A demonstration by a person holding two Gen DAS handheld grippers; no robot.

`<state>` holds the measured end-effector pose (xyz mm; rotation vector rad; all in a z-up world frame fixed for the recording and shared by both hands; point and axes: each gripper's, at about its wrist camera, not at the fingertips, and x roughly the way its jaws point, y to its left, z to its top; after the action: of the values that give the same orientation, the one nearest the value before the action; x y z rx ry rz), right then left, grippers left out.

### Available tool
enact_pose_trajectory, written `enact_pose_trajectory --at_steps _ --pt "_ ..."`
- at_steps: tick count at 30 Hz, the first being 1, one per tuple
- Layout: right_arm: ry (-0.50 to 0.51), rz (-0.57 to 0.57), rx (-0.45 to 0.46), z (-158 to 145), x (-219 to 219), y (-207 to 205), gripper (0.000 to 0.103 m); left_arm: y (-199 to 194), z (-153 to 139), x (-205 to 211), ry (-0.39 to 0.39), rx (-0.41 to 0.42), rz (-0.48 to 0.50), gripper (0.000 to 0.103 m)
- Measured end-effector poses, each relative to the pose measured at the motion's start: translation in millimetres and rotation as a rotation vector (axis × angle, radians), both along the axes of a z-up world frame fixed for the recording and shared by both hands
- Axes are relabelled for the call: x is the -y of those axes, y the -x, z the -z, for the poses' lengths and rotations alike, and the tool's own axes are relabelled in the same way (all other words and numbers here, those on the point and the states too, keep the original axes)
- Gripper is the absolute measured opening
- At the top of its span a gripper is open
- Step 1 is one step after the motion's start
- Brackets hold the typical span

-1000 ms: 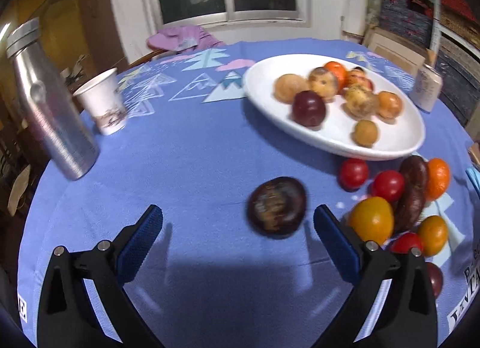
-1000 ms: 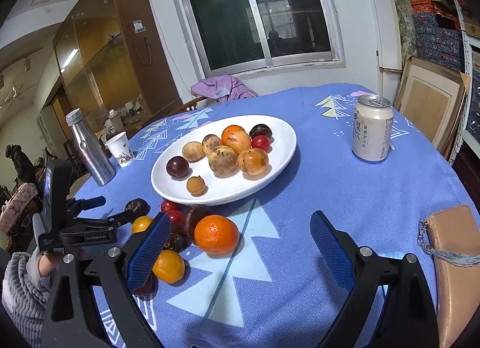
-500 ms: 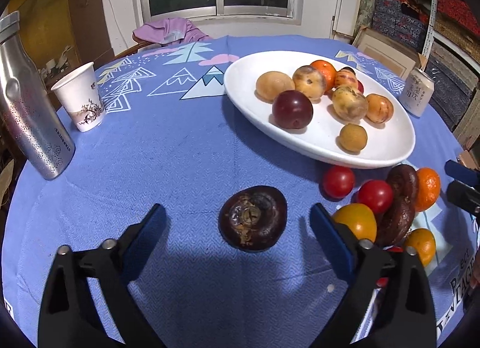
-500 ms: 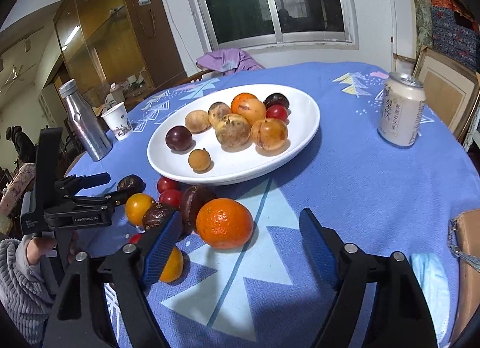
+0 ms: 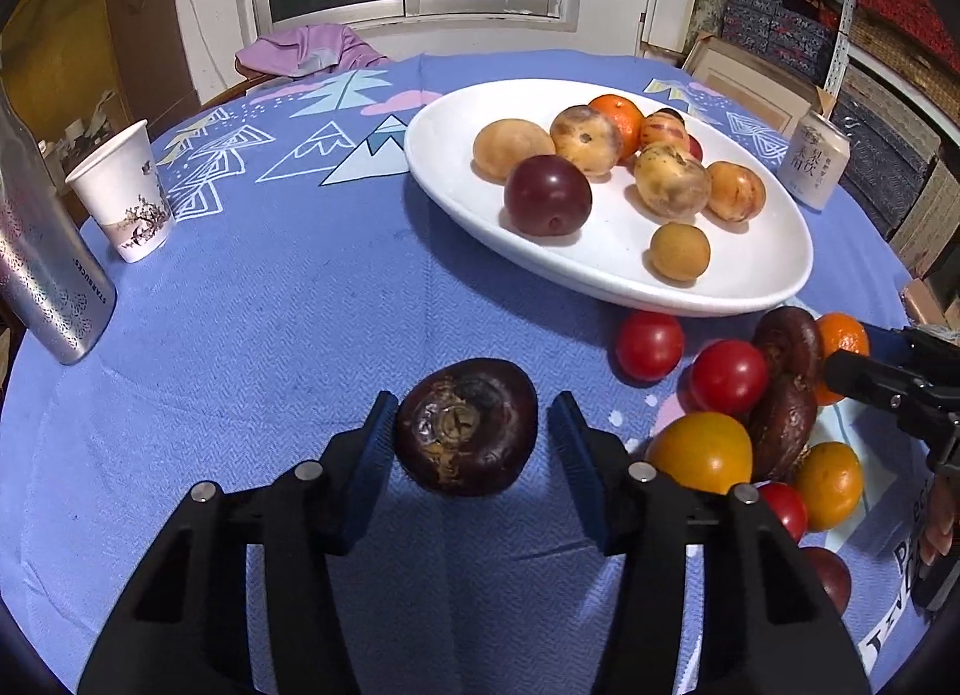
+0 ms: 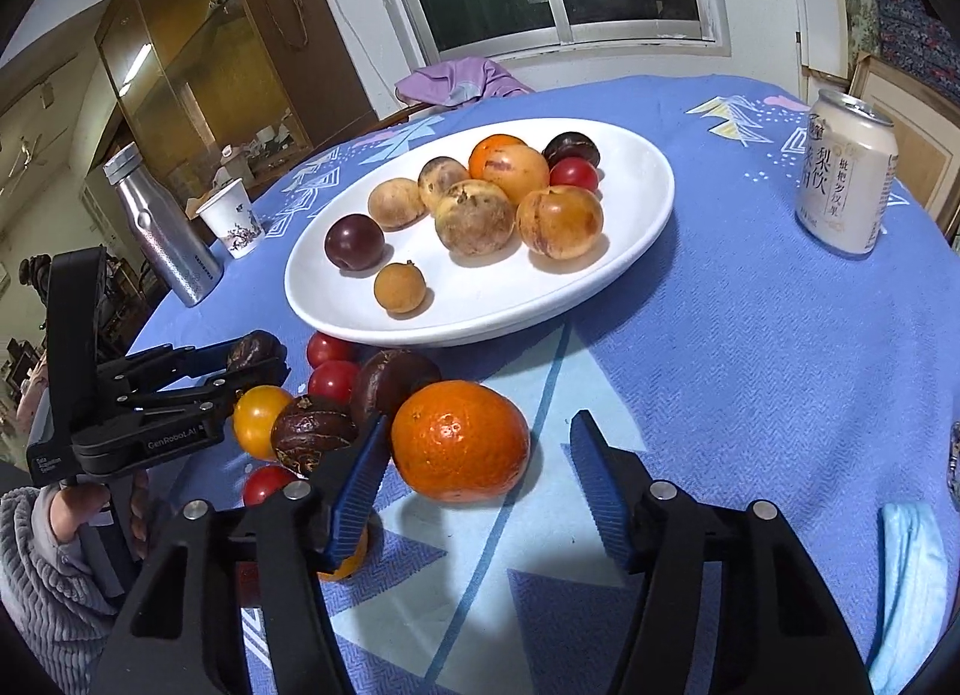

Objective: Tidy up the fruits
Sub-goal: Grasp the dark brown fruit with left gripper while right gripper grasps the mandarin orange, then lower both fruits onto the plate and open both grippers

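Note:
A white oval plate [image 5: 750, 269] [image 6: 648, 203] holds several fruits. Loose fruits lie on the blue cloth in front of it. My left gripper [image 5: 471, 437] is open around a dark wrinkled fruit [image 5: 467, 426] on the cloth; its left pad is about touching the fruit, the right pad stands a small gap away. In the right wrist view the same gripper [image 6: 255, 362] straddles that fruit [image 6: 252, 348]. My right gripper [image 6: 474, 470] is open around a large orange [image 6: 461, 440], with gaps on both sides. The orange also shows in the left wrist view [image 5: 843, 338].
A steel bottle [image 5: 42, 269] [image 6: 159, 230] and a paper cup [image 5: 123, 191] [image 6: 233, 218] stand at the left. A drink can [image 6: 846, 176] [image 5: 813, 158] stands right of the plate. Red tomatoes [image 5: 651, 344], yellow and dark fruits [image 6: 312, 434] cluster between the grippers.
Both grippers moved forward and narrowed. The left one now brackets the dark fruit; the right one now brackets the orange.

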<state>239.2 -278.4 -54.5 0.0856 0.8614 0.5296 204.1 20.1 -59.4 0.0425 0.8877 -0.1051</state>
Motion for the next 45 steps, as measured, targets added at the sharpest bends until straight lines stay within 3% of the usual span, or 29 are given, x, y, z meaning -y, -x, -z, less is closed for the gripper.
enact_pose_trajectory --at_steps 3,5,11,17,22,27,31,33,38,42,43,45 --pt "-0.005 -0.027 0.002 -0.8 -3.7 1.4 0.048 2.9 -0.9 6.5 -0.005 0.008 0.018 0.046" --pt "0.015 -0.036 0.014 -1.8 -7.7 4.4 0.048 5.3 -2.3 10.4 -0.021 0.02 0.023 0.046" --pt "-0.025 -0.034 0.003 -7.2 3.2 9.8 0.047 21.1 -9.0 8.0 0.027 0.044 0.028 0.046" --pt "-0.126 -0.005 0.113 -40.3 32.6 44.7 0.046 61.3 -39.3 13.7 0.066 0.15 0.047 0.046" --pt "-0.136 -0.038 0.164 -43.9 36.0 82.9 0.046 99.7 -58.2 20.4 0.081 0.214 0.071 0.046" --pt "-0.175 -0.08 0.224 -90.3 26.3 77.4 0.046 81.1 -96.2 35.5 0.074 0.252 0.087 0.046" --pt "-0.19 -0.041 0.273 -131.0 20.0 40.4 0.046 36.2 -111.4 53.3 0.092 0.242 0.092 0.046" --pt "-0.191 -0.018 0.241 -127.6 13.6 14.6 0.046 9.0 -98.9 63.6 0.093 0.199 0.086 0.046" --pt "-0.165 0.021 0.106 -77.4 -1.5 -32.0 0.046 -37.1 -49.7 70.7 0.074 0.075 0.074 0.046" --pt "-0.13 0.047 0.034 -48.6 -6.4 -54.4 0.046 -51.5 -30.5 70.0 0.062 0.051 0.07 0.046" --pt "-0.125 0.051 0.027 -44.1 -7.7 -55.7 0.046 -52.5 -29.8 69.8 0.068 0.057 0.072 0.048" --pt "-0.111 0.053 0.013 -36.9 -11.8 -60.5 0.047 -53.5 -28.1 71.1 0.057 0.06 0.076 0.061"
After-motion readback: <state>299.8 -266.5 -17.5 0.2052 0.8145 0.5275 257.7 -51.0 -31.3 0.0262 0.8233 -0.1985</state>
